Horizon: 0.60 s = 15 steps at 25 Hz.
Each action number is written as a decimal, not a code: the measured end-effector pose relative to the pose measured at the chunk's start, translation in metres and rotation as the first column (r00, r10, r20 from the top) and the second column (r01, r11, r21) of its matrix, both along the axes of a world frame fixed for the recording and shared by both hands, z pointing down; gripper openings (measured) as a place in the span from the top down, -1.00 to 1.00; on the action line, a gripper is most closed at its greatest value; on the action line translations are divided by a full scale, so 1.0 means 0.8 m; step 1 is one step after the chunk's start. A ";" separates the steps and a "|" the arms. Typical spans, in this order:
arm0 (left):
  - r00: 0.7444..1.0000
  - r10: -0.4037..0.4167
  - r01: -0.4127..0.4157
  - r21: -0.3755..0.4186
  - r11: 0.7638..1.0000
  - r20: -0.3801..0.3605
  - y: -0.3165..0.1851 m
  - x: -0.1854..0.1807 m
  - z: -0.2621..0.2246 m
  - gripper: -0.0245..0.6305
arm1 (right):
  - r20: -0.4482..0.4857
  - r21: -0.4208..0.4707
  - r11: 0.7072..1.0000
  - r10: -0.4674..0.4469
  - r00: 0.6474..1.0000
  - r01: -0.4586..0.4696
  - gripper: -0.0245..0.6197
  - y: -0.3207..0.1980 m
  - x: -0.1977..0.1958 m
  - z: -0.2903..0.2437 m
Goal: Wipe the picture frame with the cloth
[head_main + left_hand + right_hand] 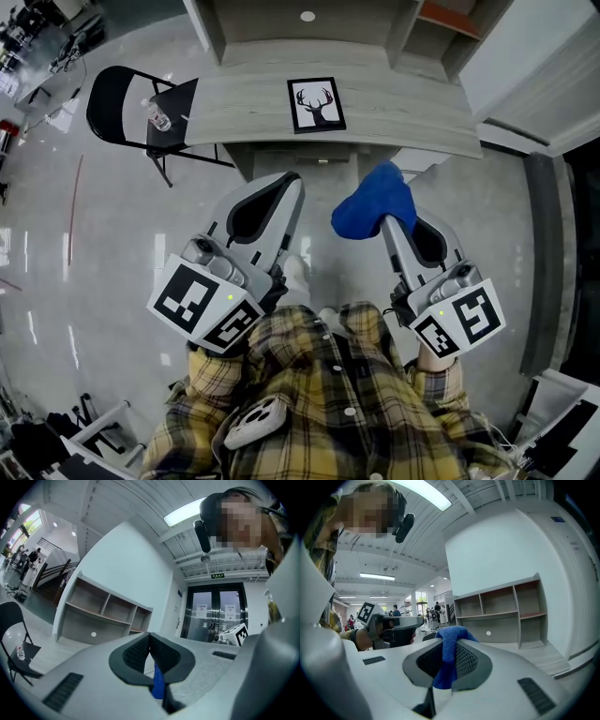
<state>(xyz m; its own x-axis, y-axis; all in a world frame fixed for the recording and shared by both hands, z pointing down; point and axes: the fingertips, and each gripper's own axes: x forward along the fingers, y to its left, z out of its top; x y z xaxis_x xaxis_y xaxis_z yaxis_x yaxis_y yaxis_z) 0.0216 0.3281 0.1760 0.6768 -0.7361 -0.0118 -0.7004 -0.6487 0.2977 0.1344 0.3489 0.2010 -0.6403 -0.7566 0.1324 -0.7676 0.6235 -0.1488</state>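
The picture frame (317, 104), black-edged with a deer-antler print, lies flat on the pale wooden table (412, 112) ahead of both grippers. My right gripper (385, 219) is shut on a blue cloth (371, 206), which bunches over its tips; in the right gripper view the cloth (449, 654) hangs pinched between the jaws. My left gripper (288, 181) is shut with nothing held, and in the left gripper view its tips (149, 635) meet. Both grippers hang short of the table's near edge, apart from the frame.
A black folding chair (117, 101) with a water bottle (157, 116) on its seat stands left of the table. A wooden shelf unit (506, 609) rises behind the table. Glass doors (215, 609) show to the right. Glossy floor lies below.
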 end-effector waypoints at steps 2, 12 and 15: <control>1.000 0.007 -0.007 -0.003 1.000 0.003 -0.024 -0.014 0.004 0.91 | -0.001 -0.006 1.000 0.010 1.000 -0.010 0.80 -0.025 -0.013 0.004; 0.999 0.041 -0.041 -0.078 0.996 -0.009 -0.107 -0.040 0.038 0.91 | -0.012 -0.082 0.994 0.066 0.998 -0.067 0.80 -0.103 -0.030 0.032; 1.000 0.030 -0.030 -0.095 0.995 -0.008 -0.137 -0.039 0.047 0.91 | -0.021 -0.100 0.993 0.062 0.998 -0.064 0.80 -0.134 -0.024 0.041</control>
